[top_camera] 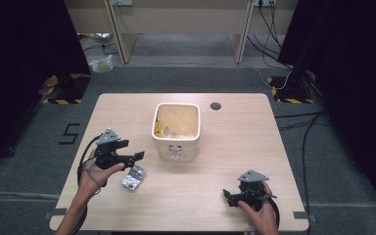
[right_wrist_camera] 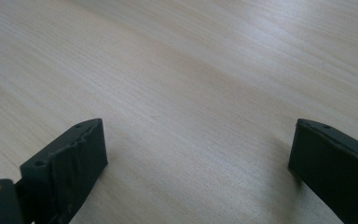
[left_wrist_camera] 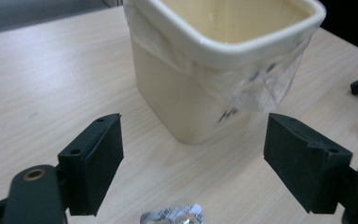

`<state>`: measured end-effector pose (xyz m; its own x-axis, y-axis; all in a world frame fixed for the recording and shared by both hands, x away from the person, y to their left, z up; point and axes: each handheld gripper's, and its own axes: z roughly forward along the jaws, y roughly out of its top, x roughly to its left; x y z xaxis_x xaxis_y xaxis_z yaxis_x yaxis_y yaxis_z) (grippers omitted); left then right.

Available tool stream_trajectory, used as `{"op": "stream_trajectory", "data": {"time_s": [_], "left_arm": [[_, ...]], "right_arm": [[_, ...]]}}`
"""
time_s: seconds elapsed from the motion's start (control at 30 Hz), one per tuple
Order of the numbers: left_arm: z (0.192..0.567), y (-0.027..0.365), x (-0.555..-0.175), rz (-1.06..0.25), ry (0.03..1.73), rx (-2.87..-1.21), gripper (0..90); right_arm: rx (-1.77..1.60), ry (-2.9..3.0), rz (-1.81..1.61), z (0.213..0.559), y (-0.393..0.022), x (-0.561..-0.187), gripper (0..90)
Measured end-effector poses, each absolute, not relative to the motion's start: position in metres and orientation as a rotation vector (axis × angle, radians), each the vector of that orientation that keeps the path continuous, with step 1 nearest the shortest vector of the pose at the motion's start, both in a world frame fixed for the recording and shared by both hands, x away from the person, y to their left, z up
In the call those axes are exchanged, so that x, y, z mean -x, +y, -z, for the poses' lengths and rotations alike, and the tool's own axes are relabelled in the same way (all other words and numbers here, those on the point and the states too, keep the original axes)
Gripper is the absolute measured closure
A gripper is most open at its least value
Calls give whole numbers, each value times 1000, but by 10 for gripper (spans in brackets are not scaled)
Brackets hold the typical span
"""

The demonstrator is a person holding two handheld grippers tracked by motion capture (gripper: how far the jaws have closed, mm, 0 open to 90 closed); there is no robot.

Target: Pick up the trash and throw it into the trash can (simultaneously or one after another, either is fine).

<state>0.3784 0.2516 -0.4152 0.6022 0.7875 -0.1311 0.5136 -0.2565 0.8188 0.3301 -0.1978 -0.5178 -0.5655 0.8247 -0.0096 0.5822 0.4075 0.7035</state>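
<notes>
A cream square bin (top_camera: 176,131) lined with a clear plastic bag stands mid-table, with some scraps inside; its side (left_wrist_camera: 186,93) rises close ahead in the left gripper view. A silver blister pack (top_camera: 133,177) lies flat on the wood, its edge (left_wrist_camera: 172,216) showing low between the jaws. My left gripper (top_camera: 138,155) is open just above and behind the pack, pointing toward the bin, holding nothing. My right gripper (top_camera: 227,197) is open near the table's front right, low over bare wood (right_wrist_camera: 191,93), empty.
The light wooden table (top_camera: 245,147) has a round cable hole (top_camera: 215,105) behind the bin. Dark curtains flank both sides, cables run on the floor at right, and a desk stands beyond the far edge.
</notes>
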Motion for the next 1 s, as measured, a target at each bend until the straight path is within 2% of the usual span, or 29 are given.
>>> {"op": "stream_trajectory", "data": {"time_s": [1.0], "left_arm": [[476, 258, -358, -373, 1090, -2000, 188]], "right_arm": [[-1211, 2311, -940, 518, -198, -330, 44]]}}
